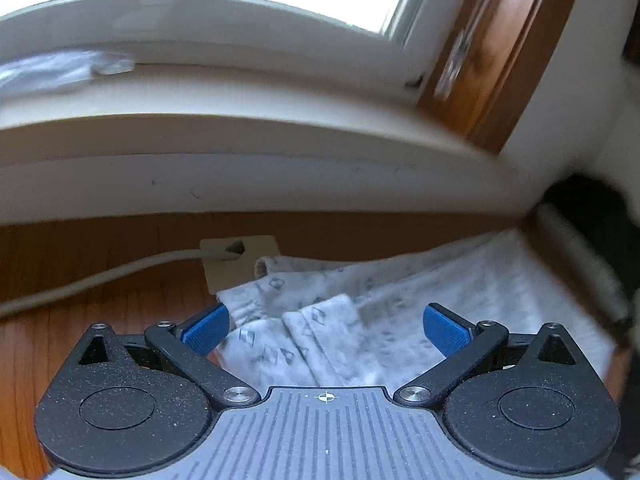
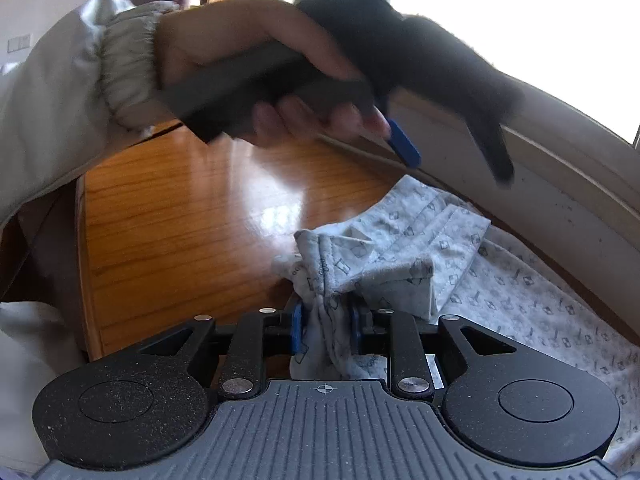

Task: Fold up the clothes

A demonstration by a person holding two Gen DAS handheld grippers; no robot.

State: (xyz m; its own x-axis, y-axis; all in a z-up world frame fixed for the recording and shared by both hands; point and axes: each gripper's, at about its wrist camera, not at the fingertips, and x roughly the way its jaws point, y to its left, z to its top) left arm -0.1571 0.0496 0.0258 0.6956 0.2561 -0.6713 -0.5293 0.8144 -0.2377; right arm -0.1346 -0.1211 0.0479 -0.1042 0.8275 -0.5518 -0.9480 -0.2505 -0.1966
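A pale grey garment (image 1: 360, 320) with a small dark diamond print lies partly folded on a wooden table (image 1: 100, 248) beside the wall. My left gripper (image 1: 326, 328) hangs open above it, its blue pads (image 1: 206, 330) wide apart with nothing between them. In the right wrist view the garment (image 2: 420, 232) is bunched up at its near edge, and my right gripper (image 2: 325, 328) is shut on that bunched fold. The left gripper (image 2: 452, 156) shows there too, raised over the table (image 2: 180, 208) in a person's hand (image 2: 240, 40).
A cream windowsill (image 1: 240, 136) and wall run along the table's far side. A white cable (image 1: 100, 276) plugs into a small wall plate (image 1: 240, 256) just beyond the garment. A pale padded sleeve (image 2: 60, 92) reaches in from the left. Bare tabletop lies left of the garment.
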